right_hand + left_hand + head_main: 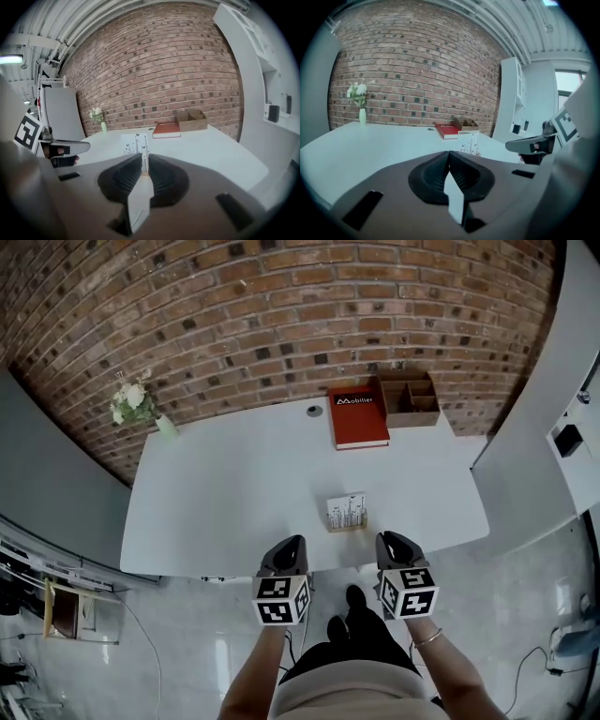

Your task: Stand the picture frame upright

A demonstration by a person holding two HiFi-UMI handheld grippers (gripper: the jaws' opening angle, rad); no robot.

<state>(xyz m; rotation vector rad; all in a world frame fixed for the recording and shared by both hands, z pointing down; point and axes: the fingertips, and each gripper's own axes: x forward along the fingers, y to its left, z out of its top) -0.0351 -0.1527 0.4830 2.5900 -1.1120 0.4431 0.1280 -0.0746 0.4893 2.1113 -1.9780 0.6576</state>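
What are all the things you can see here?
table: one, white, against the brick wall
picture frame: one, white on a wooden base, upright near the table's front edge
book: one, red, at the table's back
wooden box: one, brown, right of the book
vase of flowers: one, pale green, white blooms, back left corner
cable hole: one, grey, left of the book
left gripper: one, dark, before the table, shut, empty
right gripper: one, dark, beside it, shut, empty
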